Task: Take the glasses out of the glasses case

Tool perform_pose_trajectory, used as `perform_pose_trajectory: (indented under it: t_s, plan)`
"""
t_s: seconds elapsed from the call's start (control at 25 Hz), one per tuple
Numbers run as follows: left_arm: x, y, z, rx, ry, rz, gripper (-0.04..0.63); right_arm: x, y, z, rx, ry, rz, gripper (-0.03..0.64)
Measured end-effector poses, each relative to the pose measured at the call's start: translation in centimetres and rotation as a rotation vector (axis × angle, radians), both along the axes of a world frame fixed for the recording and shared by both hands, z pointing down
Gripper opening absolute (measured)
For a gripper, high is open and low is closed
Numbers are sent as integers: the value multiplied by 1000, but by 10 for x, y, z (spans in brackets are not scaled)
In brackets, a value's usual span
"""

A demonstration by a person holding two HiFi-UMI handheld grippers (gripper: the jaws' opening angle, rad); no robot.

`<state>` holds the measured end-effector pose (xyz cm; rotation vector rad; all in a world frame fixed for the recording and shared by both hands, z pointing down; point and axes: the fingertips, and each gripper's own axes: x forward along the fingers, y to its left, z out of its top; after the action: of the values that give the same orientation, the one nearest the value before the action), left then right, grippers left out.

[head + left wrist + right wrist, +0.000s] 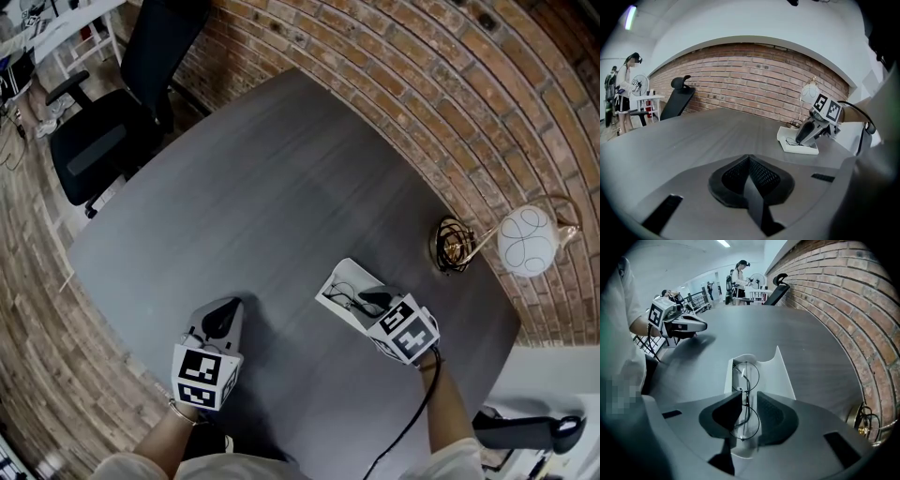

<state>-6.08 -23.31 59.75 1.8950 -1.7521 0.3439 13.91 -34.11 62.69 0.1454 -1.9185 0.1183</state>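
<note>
Glasses (744, 400) lie in the open case (783, 375) on the table (811, 348), long axis running away from my right gripper (749, 394), whose parted fingers straddle their middle. Left gripper (749, 160), fingers closed and empty, sits well apart.

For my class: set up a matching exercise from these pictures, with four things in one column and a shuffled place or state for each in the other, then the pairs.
Things
1. left gripper
2. right gripper
3. glasses
4. lamp

Places or states
A. lying in the open glasses case
B. jaws apart, either side of the glasses' bridge
C. on the table by the brick wall
D. jaws together, nothing held

Pairs: 1-D, 2-B, 3-A, 4-C
</note>
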Motion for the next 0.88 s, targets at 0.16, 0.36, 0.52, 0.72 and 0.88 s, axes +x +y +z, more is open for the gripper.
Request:
perform_pose_trajectory:
  t_s: [0.16,0.36,0.52,0.72,0.88]
  plan:
    - [-1,-1,1,-1,-2,-5,17,0,2,4,-40,24,-28,98]
    - [0,-2,2,-3,-1,-2,17,-1,5,6,-89,24,-29,80]
    - [3,-4,2,0,1,6,17,-1,6,8,-131,26,-26,67]
    - [4,-5,2,1,2,15,17,-2,6,8,-167,14,-13,61]
    - [4,-4,1,-2,0,20,17,-2,6,8,-167,-2,19,55]
